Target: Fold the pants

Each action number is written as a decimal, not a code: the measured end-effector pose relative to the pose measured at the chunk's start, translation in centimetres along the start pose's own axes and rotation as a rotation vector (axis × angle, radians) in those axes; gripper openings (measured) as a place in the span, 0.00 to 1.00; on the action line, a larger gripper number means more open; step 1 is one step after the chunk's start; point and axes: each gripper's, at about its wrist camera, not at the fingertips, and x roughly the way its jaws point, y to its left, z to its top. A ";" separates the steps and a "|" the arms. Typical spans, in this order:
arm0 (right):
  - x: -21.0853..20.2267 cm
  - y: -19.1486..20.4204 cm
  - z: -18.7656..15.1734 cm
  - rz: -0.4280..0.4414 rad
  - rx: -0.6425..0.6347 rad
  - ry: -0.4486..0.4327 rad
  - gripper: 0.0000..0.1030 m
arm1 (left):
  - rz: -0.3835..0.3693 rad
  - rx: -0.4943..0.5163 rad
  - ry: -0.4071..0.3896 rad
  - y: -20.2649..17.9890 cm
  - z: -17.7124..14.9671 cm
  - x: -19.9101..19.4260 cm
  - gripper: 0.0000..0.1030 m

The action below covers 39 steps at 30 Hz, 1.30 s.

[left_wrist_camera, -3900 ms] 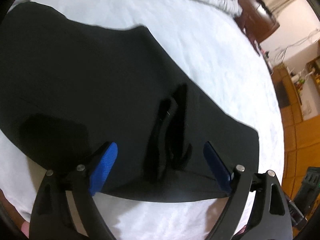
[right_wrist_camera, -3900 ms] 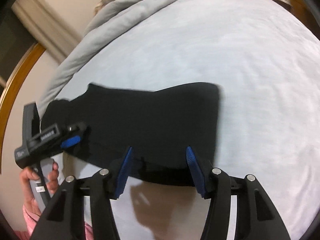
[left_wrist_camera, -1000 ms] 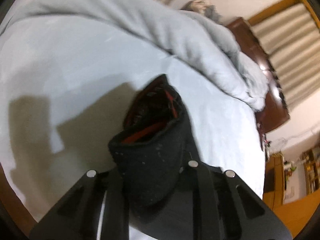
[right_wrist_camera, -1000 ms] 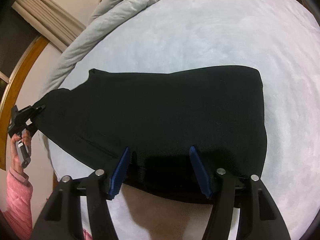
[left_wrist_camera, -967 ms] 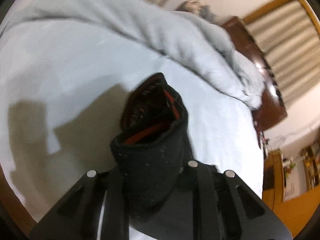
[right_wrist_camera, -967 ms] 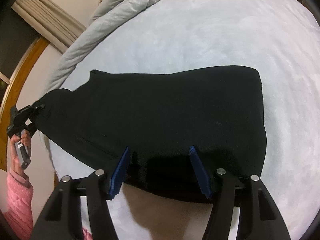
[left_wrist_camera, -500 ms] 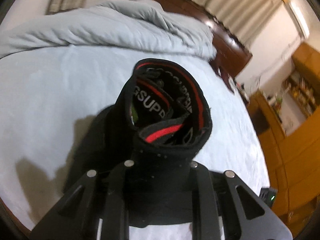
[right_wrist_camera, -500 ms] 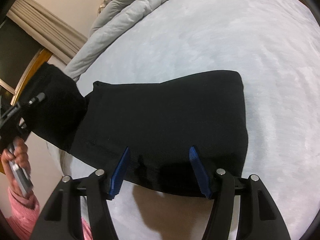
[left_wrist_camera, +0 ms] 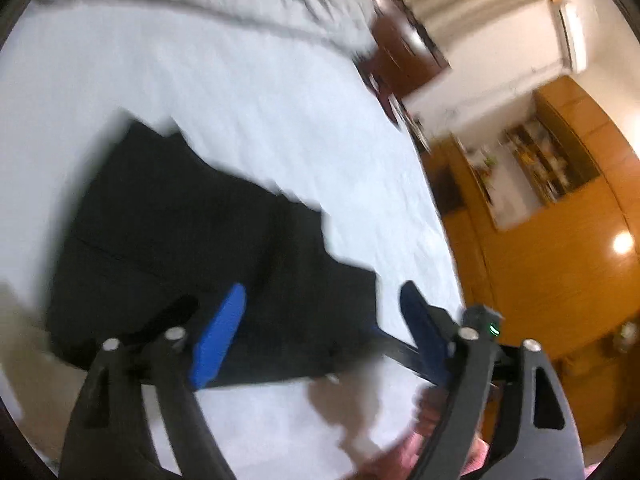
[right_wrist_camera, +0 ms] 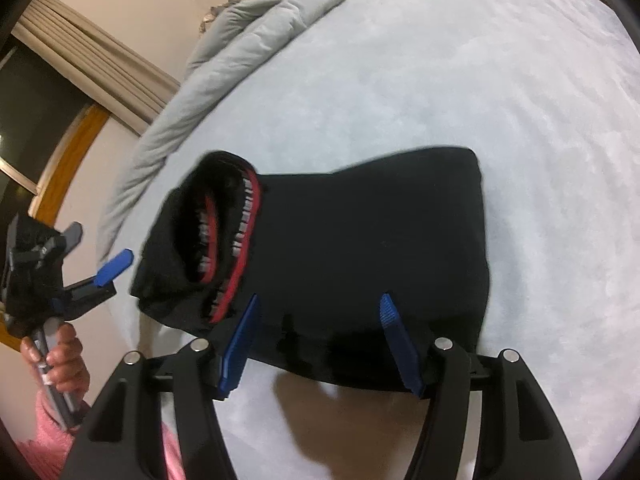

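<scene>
White bed (right_wrist_camera: 460, 80) fills both views, w/ grey duvet (right_wrist_camera: 256, 28) bunched along far edge; curtains (right_wrist_camera: 92, 68) & wood-framed window beyond, wooden cabinets (left_wrist_camera: 560, 240) on the other side. Black pants (right_wrist_camera: 352, 248) lie mid-bed, waist end doubled over, red-lettered waistband (right_wrist_camera: 240, 248) facing up. Right gripper (right_wrist_camera: 320, 344) hovers low at pants' near edge, blue pads spread wide, holding nothing. Left gripper (left_wrist_camera: 324, 332) sits off the waist end, jaws apart & empty; its view is blurred. Hand (right_wrist_camera: 60, 360) in pink sleeve grips its handle.
</scene>
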 end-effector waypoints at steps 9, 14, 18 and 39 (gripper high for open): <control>4.6 7.7 1.8 0.092 -0.126 0.129 0.61 | 0.383 -0.012 -0.015 5.9 0.9 -1.1 0.80; 7.7 9.9 2.5 0.093 -0.158 0.201 0.56 | 0.421 -0.018 0.021 8.4 0.4 -0.4 0.81; 8.8 10.4 2.3 0.155 -0.162 0.238 0.07 | 0.419 -0.020 0.034 9.4 0.4 0.4 0.85; 5.2 7.8 1.5 0.050 -0.165 0.221 0.72 | 0.467 0.035 0.059 8.6 0.9 1.0 0.89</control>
